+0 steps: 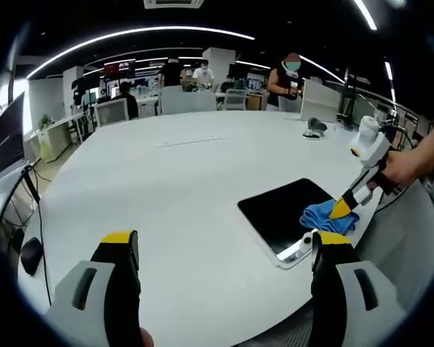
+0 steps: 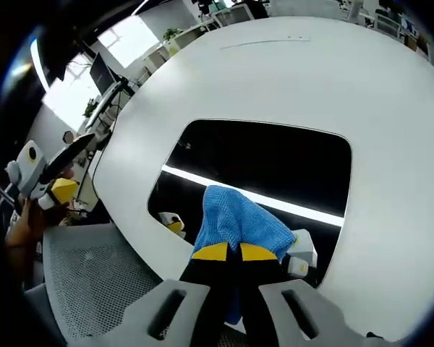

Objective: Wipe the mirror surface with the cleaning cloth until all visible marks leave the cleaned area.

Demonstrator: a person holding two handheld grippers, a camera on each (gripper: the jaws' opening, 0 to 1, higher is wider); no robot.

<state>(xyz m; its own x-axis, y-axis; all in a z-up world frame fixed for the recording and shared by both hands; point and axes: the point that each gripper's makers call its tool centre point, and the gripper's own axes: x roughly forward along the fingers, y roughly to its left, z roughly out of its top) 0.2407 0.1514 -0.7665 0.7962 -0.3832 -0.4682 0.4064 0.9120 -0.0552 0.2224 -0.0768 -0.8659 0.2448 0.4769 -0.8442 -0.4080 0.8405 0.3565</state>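
Left gripper view: we are holding our left claw [image 1: 224,249] wide open over the white surface [image 1: 173,188], its two yellow-tipped jaws standing far apart at the bottom of the view with nothing between them. Ahead and to the right, the mirror [image 1: 289,213] is lying flat near the surface's edge, reflecting dark. Our right claw [image 1: 343,210] is reaching in from the right, gripped by a hand [image 1: 398,168], and it is pressing the blue cloth [image 1: 329,215] onto the mirror's near right corner. Beyond the surface, people [image 1: 286,79] are standing and sitting among desks and chairs, and a small dark object [image 1: 315,128] is sitting on the far side of the surface.

Right gripper view: we are looking down along our right claw [image 2: 228,251], whose jaws are closed on the cloth [image 2: 239,220]. The cloth is bunching out ahead of the yellow tips and resting on the mirror [image 2: 267,163], close to its near edge. The mirror is reflecting a bright strip of ceiling light across its middle. It is lying on the surface [image 2: 275,79]. At far left, our left claw [image 2: 54,189] is hovering off the surface's edge, above a grey mesh chair [image 2: 94,275].
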